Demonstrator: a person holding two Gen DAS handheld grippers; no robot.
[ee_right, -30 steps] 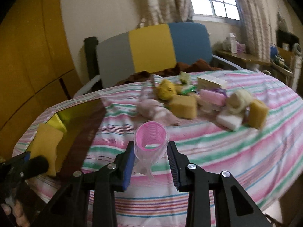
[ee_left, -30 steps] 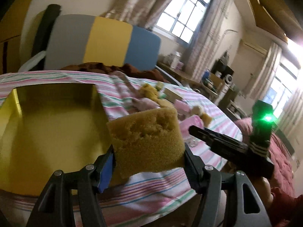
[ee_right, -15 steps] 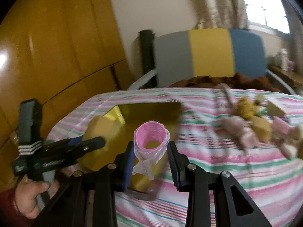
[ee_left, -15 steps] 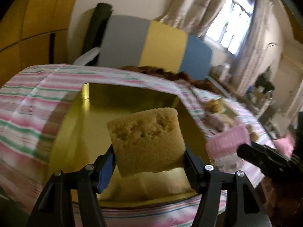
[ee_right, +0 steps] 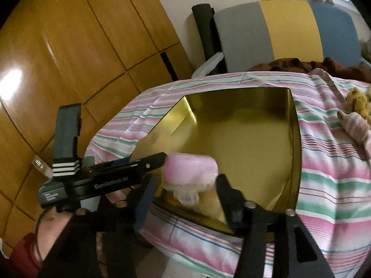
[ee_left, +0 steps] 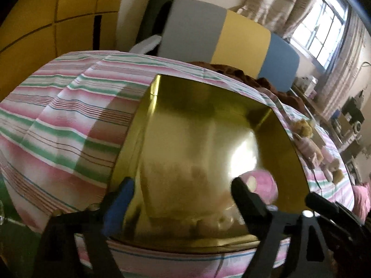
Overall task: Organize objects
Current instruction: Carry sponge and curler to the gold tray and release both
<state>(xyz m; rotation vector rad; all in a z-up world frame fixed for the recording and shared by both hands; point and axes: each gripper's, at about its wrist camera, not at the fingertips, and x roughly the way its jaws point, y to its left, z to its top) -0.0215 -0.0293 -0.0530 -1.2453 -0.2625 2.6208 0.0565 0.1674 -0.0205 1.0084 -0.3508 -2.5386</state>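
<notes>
**A:** Start at your left gripper (ee_left: 183, 186). What do you see between its fingers?

**B:** Your jaws there are opening, spread wide. A blurred yellow-brown sponge (ee_left: 185, 185) shows in the gap, over the near part of the gold tray (ee_left: 208, 106). The pads are clear of its sides, so you are not gripping it. Whether it already rests on the tray floor I cannot tell; it is smeared.

**A:** And your right gripper (ee_right: 185, 184)?

**B:** Opening too. The pink hair roller (ee_right: 191, 170) with its clear wrapper lies sideways between the fingers, above the tray's near edge, and neither pad presses on it. From the left wrist view the same roller shows as a pink blur just beyond your left gripper's right finger, inside the tray.

**A:** How do your two tools sit to each other?

**B:** Close. In the right wrist view one left finger reaches in from the left, and its tip is just beside the roller's end. Your hand (ee_right: 55, 227) is below it, in a red sleeve.

**A:** Further out?

**B:** The tray sits on a striped cloth (ee_left: 69, 120) of pink, green and white. Small plush toys (ee_left: 308, 139) lie on the cloth to the tray's right, well apart from both grippers. Behind the table stands a chair (ee_left: 231, 37) with grey, yellow and blue panels.
</notes>
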